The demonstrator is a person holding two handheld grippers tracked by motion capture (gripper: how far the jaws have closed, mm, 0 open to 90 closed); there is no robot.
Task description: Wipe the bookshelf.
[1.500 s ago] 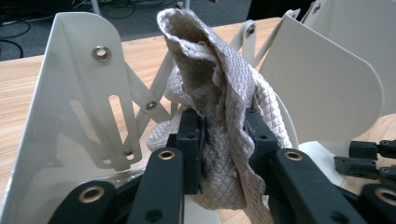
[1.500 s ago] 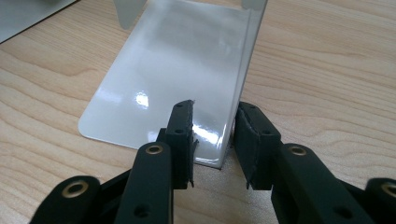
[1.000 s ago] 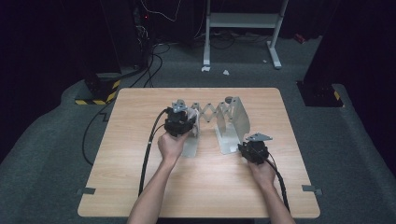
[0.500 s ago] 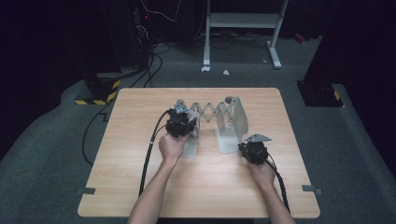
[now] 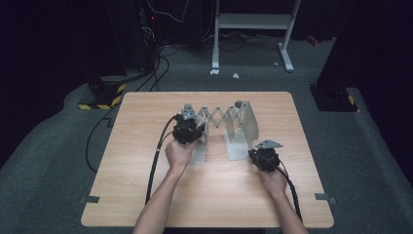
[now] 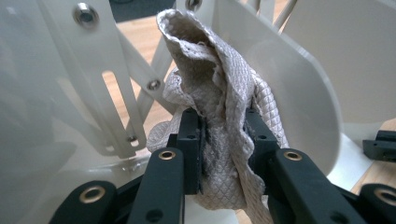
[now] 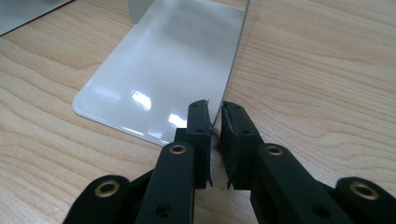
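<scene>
2 grippers are on this white expanding rack (image 5: 221,117) sitting mid-table (image 5: 146,195). The left gripper (image 6: 224,135) has its jaws squeezed onto a bunched-up beige quilted cloth (image 6: 219,98), which sticks up between the rack's left end plate (image 6: 51,93) and the curved plate (image 6: 303,102) at about 2 o'clock from it. In the high view, the left gripper (image 5: 187,130) is right at the rack's left end, around 11 o'clock from table centre.

The right gripper (image 7: 215,126) has its jaws almost together, having just been closing, and they pinch the thin near corner edge of the rack's flat base plate (image 7: 163,74). In the high view it (image 5: 263,157) sits at roughly 5 o'clock from the rack's right upright (image 5: 248,122). The 2 hands are well apart.
</scene>
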